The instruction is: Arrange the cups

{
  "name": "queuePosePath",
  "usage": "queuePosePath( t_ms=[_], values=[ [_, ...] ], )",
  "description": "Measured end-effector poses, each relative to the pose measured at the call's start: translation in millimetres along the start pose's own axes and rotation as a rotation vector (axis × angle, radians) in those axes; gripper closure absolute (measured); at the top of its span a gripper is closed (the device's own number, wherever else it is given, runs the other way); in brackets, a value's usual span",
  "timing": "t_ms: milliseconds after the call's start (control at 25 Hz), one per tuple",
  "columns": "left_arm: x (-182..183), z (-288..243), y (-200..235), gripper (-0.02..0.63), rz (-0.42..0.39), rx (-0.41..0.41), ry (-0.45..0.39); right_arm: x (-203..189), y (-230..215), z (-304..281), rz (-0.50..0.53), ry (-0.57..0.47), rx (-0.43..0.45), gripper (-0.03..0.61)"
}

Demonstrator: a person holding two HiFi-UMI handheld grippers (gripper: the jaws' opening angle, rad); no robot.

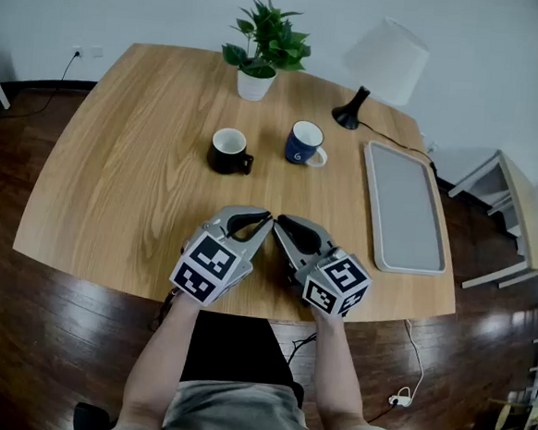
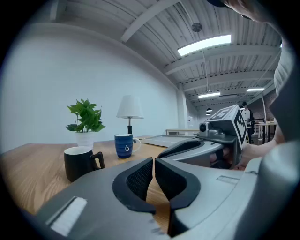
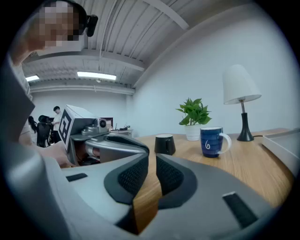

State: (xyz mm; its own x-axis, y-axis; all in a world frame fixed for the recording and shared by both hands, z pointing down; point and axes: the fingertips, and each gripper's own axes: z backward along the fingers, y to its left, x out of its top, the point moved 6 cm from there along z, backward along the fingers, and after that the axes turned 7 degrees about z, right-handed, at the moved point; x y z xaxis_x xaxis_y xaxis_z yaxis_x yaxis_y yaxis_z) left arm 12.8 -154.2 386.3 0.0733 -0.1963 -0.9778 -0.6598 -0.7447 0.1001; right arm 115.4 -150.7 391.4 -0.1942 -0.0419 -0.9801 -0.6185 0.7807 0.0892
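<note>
Fingers (image 2: 139,179) closed, both empty, black cup (image 1: 228,151), blue cup (image 1: 302,143)

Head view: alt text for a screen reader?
The left tongs and right tongs are shut and empty, tips close together, at the near edge of a wooden table. Beyond them stand a black mug and a blue mug; a potted plant and white lamp are at the far edge, a grey tray on the right.
</note>
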Motion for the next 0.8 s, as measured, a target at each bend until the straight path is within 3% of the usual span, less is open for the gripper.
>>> queuePosePath(
  t_ms=[320,640,800],
  values=[
    [-13,-2,-4,0.603,0.077,-0.034,-0.009,-3,3,8,-0.008,0.001,0.018,0.529],
    [-16,-8,-9,0.603,0.085,-0.079,0.05,-4,-6,24,0.005,-0.004,0.043,0.532],
    [-14,-9,-11,0.603,0.08,-0.091,0.042,-6,-17,27,-0.008,0.025,0.041,0.532]
  ],
)
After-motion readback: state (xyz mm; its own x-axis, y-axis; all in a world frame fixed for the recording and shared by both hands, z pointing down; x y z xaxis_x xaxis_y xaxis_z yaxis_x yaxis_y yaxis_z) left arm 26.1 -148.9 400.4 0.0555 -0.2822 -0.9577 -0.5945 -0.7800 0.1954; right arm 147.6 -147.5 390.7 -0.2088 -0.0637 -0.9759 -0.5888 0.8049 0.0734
